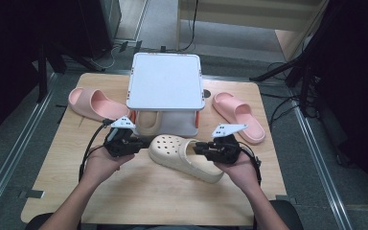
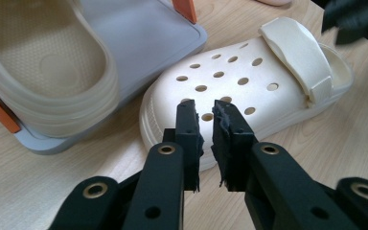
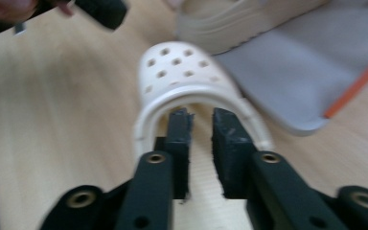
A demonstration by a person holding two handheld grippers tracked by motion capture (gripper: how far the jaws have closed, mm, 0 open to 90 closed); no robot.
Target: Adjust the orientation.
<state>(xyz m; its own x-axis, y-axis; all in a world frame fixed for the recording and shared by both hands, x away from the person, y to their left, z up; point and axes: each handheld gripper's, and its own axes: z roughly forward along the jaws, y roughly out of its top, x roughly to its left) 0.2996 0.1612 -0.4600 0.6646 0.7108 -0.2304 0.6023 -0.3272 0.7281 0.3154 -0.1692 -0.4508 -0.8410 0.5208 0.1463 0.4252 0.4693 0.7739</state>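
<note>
Leftmost, a pink slide [image 1: 92,103] flat on the wooden table [image 1: 124,196], well apart from the action. Next, left gripper [image 1: 141,143] at the toe of the cream clog [image 1: 184,155], jaws narrowly parted, nothing between them, tips just over the perforated upper in the left gripper view. Behind, a grey two-tier rack [image 1: 165,81] with orange posts, a matching second clog [image 1: 148,123] tucked on its lower shelf. Then right gripper [image 1: 202,148] at the heel opening of the cream clog, jaws likewise slightly apart and empty, straddling no rim yet. Farthest right, another pink slide [image 1: 239,116].

Likely step: lifting the loose clog to join its mate. Best done by pinching the heel rim firmly, steadying the toe, keeping the sole level, sliding in beside the shelved one without nudging it.

Underfoot, pale wood grain on a rounded tabletop; around it, grey floor, metal rails, dark stands, trailing cables.
</note>
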